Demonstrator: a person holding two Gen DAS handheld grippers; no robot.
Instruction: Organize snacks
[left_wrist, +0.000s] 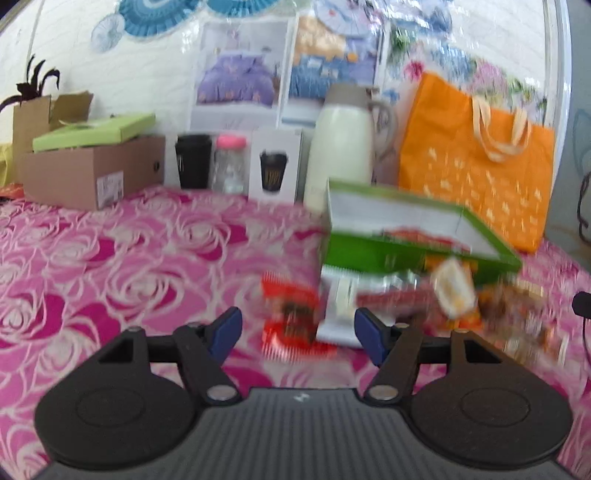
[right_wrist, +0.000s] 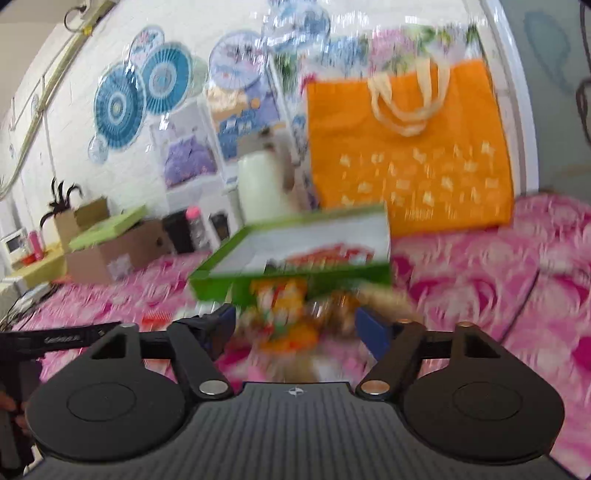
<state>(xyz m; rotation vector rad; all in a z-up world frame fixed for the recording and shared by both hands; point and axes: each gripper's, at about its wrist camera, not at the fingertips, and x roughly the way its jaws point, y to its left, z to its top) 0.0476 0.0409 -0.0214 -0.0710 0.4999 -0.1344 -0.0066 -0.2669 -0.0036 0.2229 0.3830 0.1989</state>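
A green box (left_wrist: 373, 254) with a white inside lies on the pink rose-patterned bed, with red snack packets in it. The same green box (right_wrist: 295, 266) shows in the right wrist view. Loose snack packets (left_wrist: 291, 317) lie in front of it, red, white and orange, all blurred. My left gripper (left_wrist: 297, 330) stands open just short of them, with a red packet and a white one showing in the gap and nothing gripped. My right gripper (right_wrist: 295, 326) is wide open above a blurred heap of orange and brown packets (right_wrist: 291, 325).
An orange tote bag (left_wrist: 476, 166) leans on the wall behind the box. A white thermos (left_wrist: 341, 144), a black cup (left_wrist: 194, 160), a pink-capped bottle (left_wrist: 229, 164) and cardboard boxes (left_wrist: 92, 170) line the back. The other gripper's black arm (right_wrist: 55, 339) reaches in at the right view's left edge.
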